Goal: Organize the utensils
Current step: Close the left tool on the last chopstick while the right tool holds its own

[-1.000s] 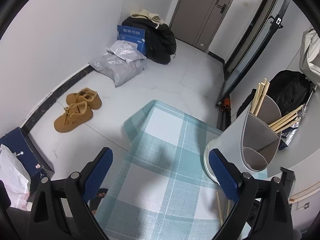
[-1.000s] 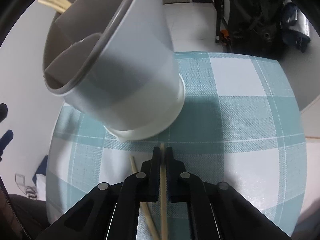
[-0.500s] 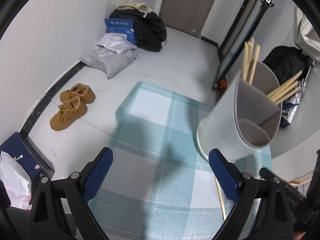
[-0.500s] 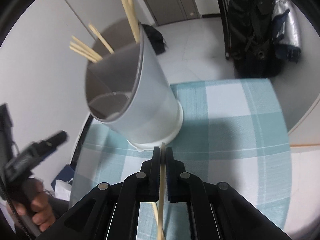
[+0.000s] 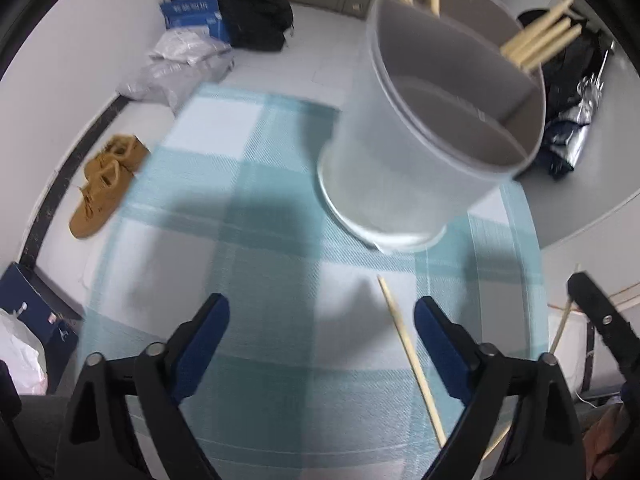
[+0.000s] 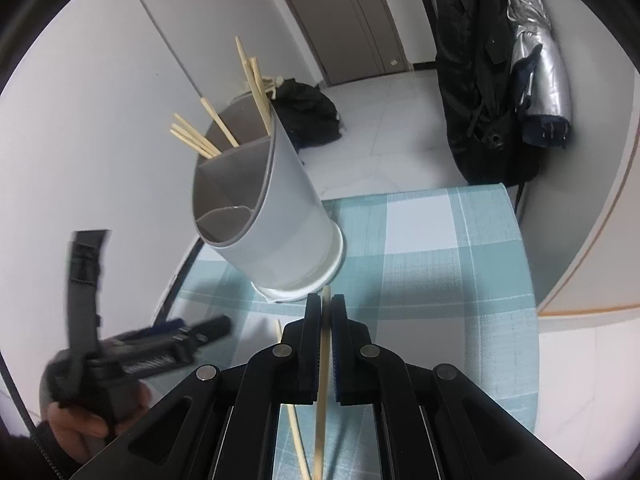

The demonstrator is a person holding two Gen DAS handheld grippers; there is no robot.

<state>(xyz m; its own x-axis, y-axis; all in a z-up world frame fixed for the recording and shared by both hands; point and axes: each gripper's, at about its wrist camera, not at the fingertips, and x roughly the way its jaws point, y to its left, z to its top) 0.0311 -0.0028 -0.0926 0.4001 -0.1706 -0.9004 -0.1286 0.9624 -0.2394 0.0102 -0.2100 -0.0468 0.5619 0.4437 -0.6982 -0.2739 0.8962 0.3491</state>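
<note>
A grey divided utensil holder (image 5: 436,120) stands on the teal checked tablecloth (image 5: 240,248), with several wooden chopsticks in its far compartments; it also shows in the right wrist view (image 6: 276,208). One loose chopstick (image 5: 412,356) lies on the cloth in front of it, between my left gripper's fingers. My left gripper (image 5: 322,332) is open and empty, just above the cloth. My right gripper (image 6: 326,312) is shut on a chopstick (image 6: 323,368) and holds it lifted, short of the holder's base. The left gripper also shows at the left of the right wrist view (image 6: 172,344).
The table's far and left edges drop to a white tiled floor with brown shoes (image 5: 104,184), grey bags (image 5: 180,68), a black bag (image 5: 248,12) and a blue box (image 5: 36,304). A black coat and silver umbrella (image 6: 536,64) hang at the right.
My left gripper has moved right and forward toward the holder, over the loose chopstick. My right gripper has lifted and drawn back from the holder with its chopstick.
</note>
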